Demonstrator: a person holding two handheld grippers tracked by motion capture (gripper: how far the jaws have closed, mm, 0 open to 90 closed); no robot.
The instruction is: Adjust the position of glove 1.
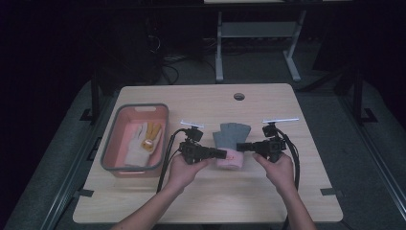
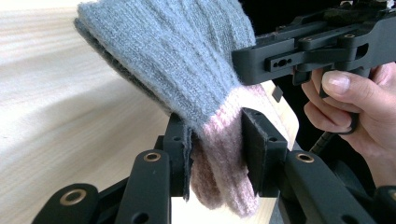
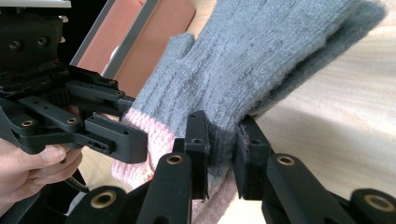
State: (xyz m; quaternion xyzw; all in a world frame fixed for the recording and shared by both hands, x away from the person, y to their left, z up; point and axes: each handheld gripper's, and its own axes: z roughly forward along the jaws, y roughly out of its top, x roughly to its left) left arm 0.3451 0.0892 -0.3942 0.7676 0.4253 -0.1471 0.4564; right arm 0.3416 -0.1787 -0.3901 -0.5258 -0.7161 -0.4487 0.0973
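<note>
Grey knit with a pink cuff, that's the glove (image 1: 231, 141) both tools are on right now. It sits near the middle of the table (image 1: 287, 201), fingers pointing toward 12 o'clock and the cuff toward 6. Looks like two gloves stacked, judging by the doubled edge in the left gripper view, but I can't be sure.

The left hand-held gripper (image 1: 221, 154) comes in from 9 o'clock and has its jaws clamped on the cuff where pink meets grey (image 2: 219, 140). The right hand-held gripper (image 1: 240, 146) comes in from 3 o'clock and is pinched on the grey knit just above the cuff (image 3: 219, 140). In both gripper views the fabric bunches between the pads, so both grips look solid.

Over at 9 o'clock there's a pink basket (image 1: 109, 143) with a grey rim, and inside it a pale glove (image 1: 136, 143) with a yellow-tan one beside it.

Handling-wise, my guess: it's light, floppy wool with zero stiffness, so the fingers will droop as soon as it lifts. It's fuzzy rather than slippery and won't break, but a shallow pinch could snag just one layer and leave the other behind. The ribbed cuff is the thickest, firmest bit, so that's the best place to hold.
</note>
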